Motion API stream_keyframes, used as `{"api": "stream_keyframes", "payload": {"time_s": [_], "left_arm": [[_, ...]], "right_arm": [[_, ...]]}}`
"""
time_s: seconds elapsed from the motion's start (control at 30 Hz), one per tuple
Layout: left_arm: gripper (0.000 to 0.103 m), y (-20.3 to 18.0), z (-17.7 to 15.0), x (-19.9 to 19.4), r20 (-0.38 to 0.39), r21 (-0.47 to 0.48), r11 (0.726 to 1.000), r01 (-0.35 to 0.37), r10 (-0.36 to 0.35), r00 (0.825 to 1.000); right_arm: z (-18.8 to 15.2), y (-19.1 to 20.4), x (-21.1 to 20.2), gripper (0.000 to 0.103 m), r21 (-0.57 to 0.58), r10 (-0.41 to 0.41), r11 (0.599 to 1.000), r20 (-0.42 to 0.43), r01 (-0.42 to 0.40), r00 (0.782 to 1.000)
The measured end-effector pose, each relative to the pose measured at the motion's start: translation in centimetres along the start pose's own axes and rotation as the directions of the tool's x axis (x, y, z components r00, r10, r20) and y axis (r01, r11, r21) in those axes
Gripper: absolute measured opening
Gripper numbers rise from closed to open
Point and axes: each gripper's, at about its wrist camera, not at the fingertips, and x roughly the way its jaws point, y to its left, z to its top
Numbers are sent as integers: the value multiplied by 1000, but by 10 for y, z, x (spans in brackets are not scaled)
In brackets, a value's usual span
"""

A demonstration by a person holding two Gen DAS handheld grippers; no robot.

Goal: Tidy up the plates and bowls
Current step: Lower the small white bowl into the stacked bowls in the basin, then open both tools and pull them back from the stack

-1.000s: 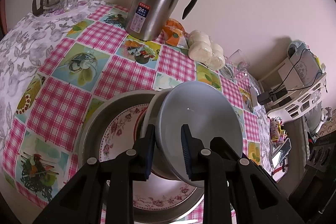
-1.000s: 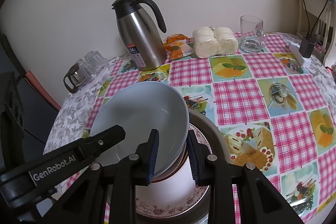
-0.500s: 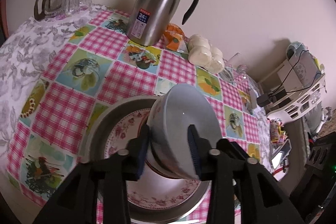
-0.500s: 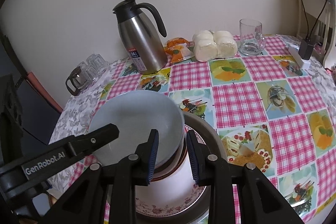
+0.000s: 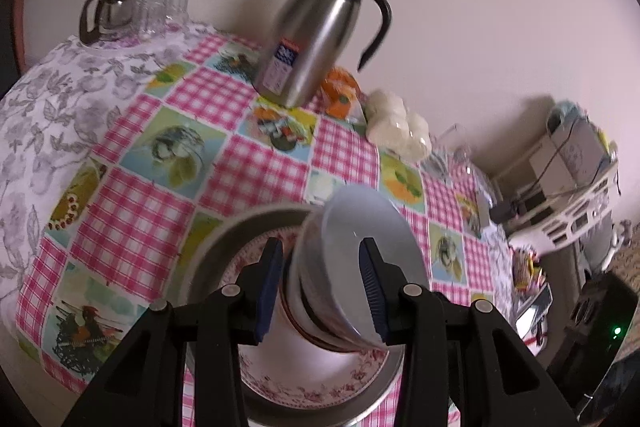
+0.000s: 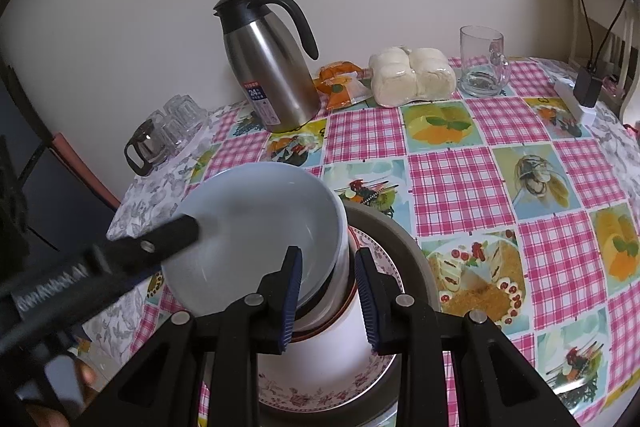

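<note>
A stack of pale grey-blue bowls [image 5: 360, 259] is tilted above a floral plate [image 5: 320, 375], which lies in a grey metal tray [image 5: 224, 239]. My left gripper [image 5: 320, 287] is open, its blue pads [image 5: 268, 287] wide either side of the stack's rim. In the right wrist view my right gripper [image 6: 326, 301] is shut on the rim of the bowl stack [image 6: 256, 227], holding it tilted over the plate [image 6: 320, 391] and tray [image 6: 396, 239]. The left gripper's finger [image 6: 152, 247] reaches over the top bowl.
A steel thermos jug [image 6: 268, 63] stands at the back, with orange packets [image 6: 340, 87], wrapped buns [image 6: 412, 75] and a glass mug [image 6: 482, 63] to its right. A glass pot and small glasses [image 6: 160, 135] sit at the far left. A charger [image 6: 580, 95] lies far right.
My left gripper has opened from its grip on the bowl rim and pulled back. The bowl stack stays tilted in my right gripper and looks smaller, farther off.
</note>
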Motion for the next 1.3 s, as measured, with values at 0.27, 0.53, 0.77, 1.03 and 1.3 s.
{"api": "stream_keyframes", "payload": {"time_s": [0.27, 0.53, 0.77, 1.03, 1.3], "left_arm": [[30, 14, -1, 16, -25, -46, 999, 16, -17, 1000], [30, 21, -3, 25, -62, -89, 995, 34, -40, 997], [38, 22, -7, 35, -112, -96, 995, 35, -46, 993], [48, 16, -6, 29, -115, -72, 997, 22, -30, 993], [62, 7, 0, 8, -68, -6, 999, -37, 36, 997]], "right_arm": [[0, -1, 1, 30, 6, 0, 1000, -3, 0, 1000], [2, -1, -1, 32, 7, 5, 1000, 8, -5, 1000], [0, -7, 9, 48, 39, 20, 999, -21, -20, 1000], [0, -2, 8, 53, 23, 11, 1000, -26, -11, 1000], [2, -2, -1, 67, 3, -19, 1000, -10, 19, 1000]]}}
